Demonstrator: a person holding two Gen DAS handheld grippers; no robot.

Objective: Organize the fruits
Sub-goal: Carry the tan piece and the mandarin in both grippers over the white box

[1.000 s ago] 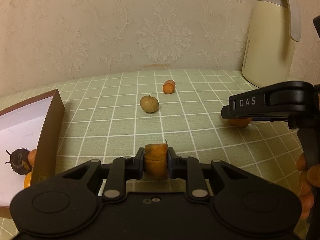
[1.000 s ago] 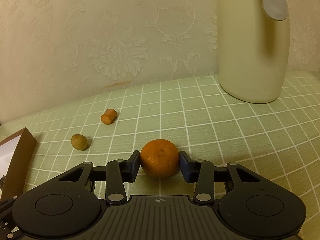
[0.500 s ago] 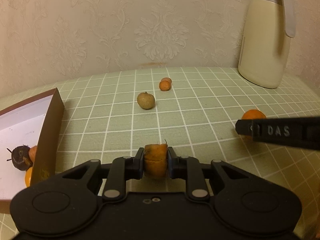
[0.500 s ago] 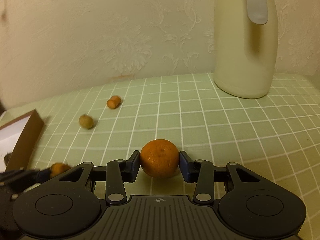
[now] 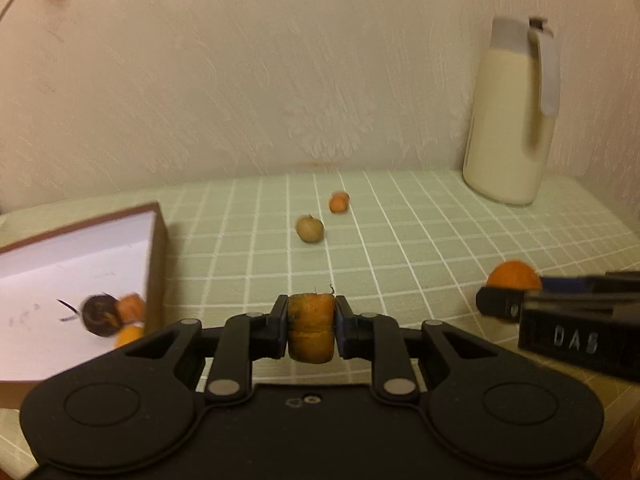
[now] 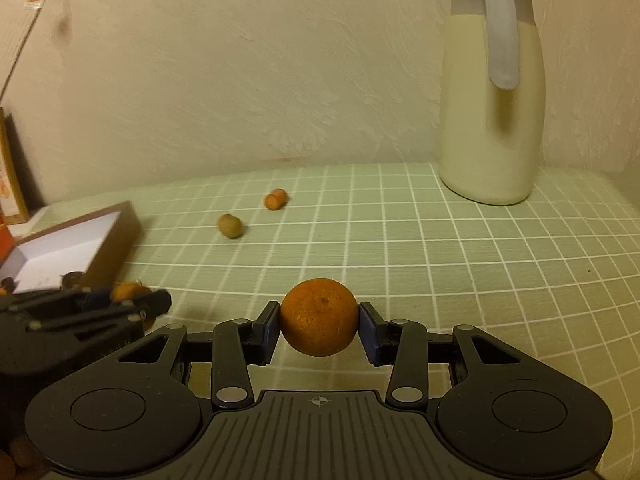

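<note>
My left gripper [image 5: 311, 330] is shut on a stubby orange carrot piece [image 5: 311, 328], held above the checked tablecloth. My right gripper [image 6: 319, 328] is shut on a round orange mandarin [image 6: 319, 316]; the left wrist view shows that mandarin [image 5: 513, 276] at the far right. The right wrist view shows the left gripper [image 6: 132, 304] low on the left with its carrot piece [image 6: 126, 292]. A brown box with a white inside [image 5: 158, 264] lies to the left and holds a dark round fruit [image 5: 98, 314] and orange pieces [image 5: 130, 306]. On the cloth lie a small greenish-brown fruit [image 5: 309, 229] and an orange piece [image 5: 339, 202].
A tall cream thermos jug [image 5: 510, 120] with a grey handle stands at the back right against the patterned wall. The same jug [image 6: 492, 92] looms large in the right wrist view. A framed object [image 6: 12, 184] leans at the far left there.
Both grippers have pulled back and risen a little, so the table items look smaller and farther. The right gripper with the mandarin has drifted closer to the left one. Both grips are unchanged.
</note>
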